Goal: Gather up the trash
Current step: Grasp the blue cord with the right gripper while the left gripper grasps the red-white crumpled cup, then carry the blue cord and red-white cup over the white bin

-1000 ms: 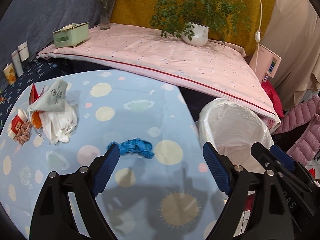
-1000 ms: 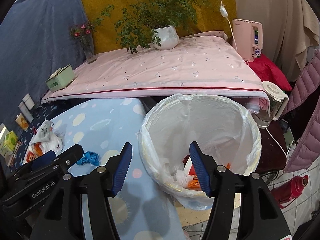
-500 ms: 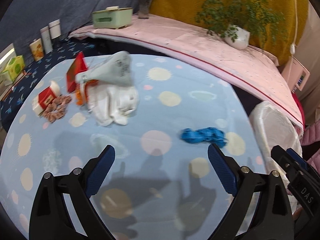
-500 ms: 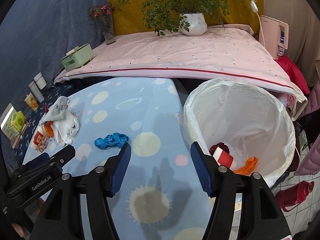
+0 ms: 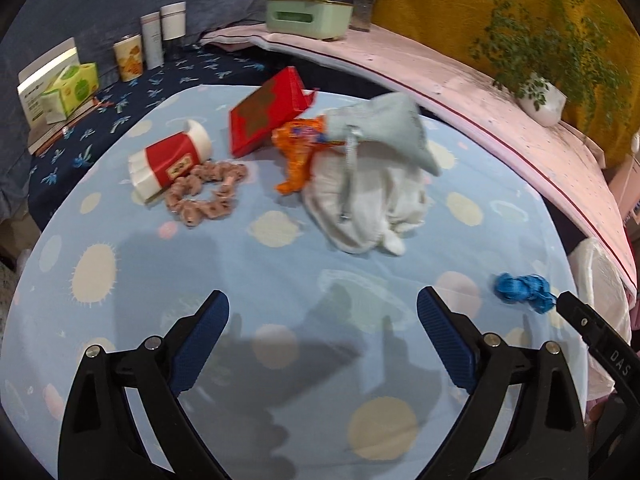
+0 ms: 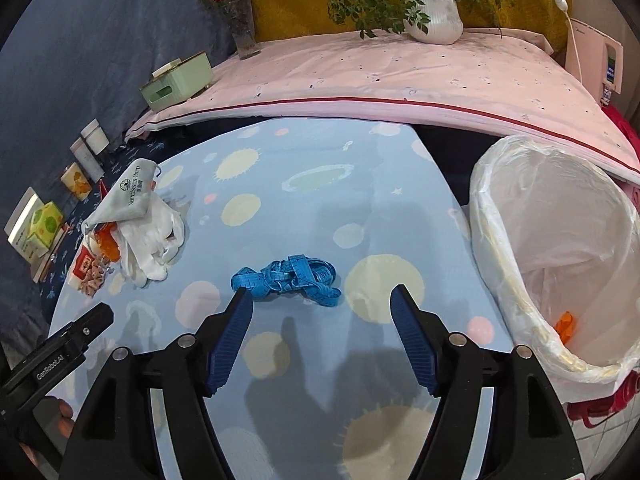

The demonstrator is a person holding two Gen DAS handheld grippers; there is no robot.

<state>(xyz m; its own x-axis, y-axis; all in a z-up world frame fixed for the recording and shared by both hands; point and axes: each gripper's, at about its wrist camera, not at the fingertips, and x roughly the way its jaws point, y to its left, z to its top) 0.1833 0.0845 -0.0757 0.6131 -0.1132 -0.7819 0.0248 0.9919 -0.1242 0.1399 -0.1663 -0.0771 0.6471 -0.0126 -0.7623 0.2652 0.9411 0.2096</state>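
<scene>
My left gripper (image 5: 322, 332) jaws wide, nothing between, right gripper (image 6: 322, 322) jaws opening over one blue tape (image 6: 289, 276) on bench (image 6: 304, 184), one lined bin (image 6: 520, 264) holding one orange scrap (image 6: 566, 325)

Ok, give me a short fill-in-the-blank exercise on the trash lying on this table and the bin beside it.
1. The crumpled measuring tape lying just ahead of the right hand-held gripper is ____ in colour.
2. The round bin beside the table is lined with a ____ plastic bag.
3. The pale grey drawstring pouch rests on top of a crumpled white ____.
4. The pink scrunchie lies against a red and white paper ____.

Missing words: blue; white; plastic bag; cup
</scene>
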